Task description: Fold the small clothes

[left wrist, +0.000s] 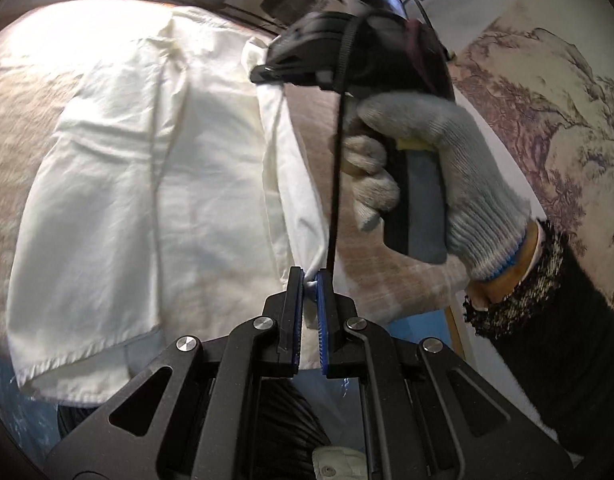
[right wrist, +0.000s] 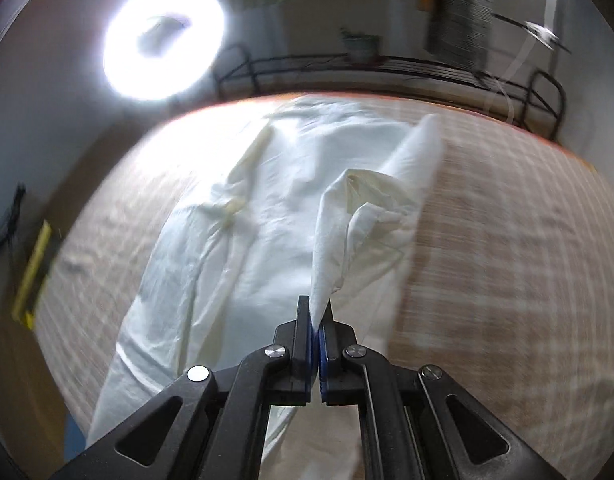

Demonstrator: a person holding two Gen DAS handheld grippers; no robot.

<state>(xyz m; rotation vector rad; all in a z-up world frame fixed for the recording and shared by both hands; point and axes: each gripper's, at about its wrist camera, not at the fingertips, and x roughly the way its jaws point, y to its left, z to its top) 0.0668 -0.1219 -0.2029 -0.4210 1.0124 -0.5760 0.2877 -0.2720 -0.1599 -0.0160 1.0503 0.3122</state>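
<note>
A white garment (left wrist: 155, 184) lies spread on a checked beige tablecloth (left wrist: 23, 128). My left gripper (left wrist: 310, 280) is shut on the garment's right edge, and the cloth runs taut from its blue pads up to the other gripper. In the left wrist view a gloved hand (left wrist: 439, 184) holds the right gripper's black body above that edge; its tips are hidden there. In the right wrist view my right gripper (right wrist: 318, 312) is shut on a lifted corner of the white garment (right wrist: 235, 240), which rises in a folded peak over the rest.
The tablecloth (right wrist: 487, 240) extends to the right of the garment. A black metal rail (right wrist: 387, 64) runs behind the table's far edge. A bright ring lamp (right wrist: 163, 40) shines at upper left. A yellow-and-black object (right wrist: 31, 272) lies off the table's left side.
</note>
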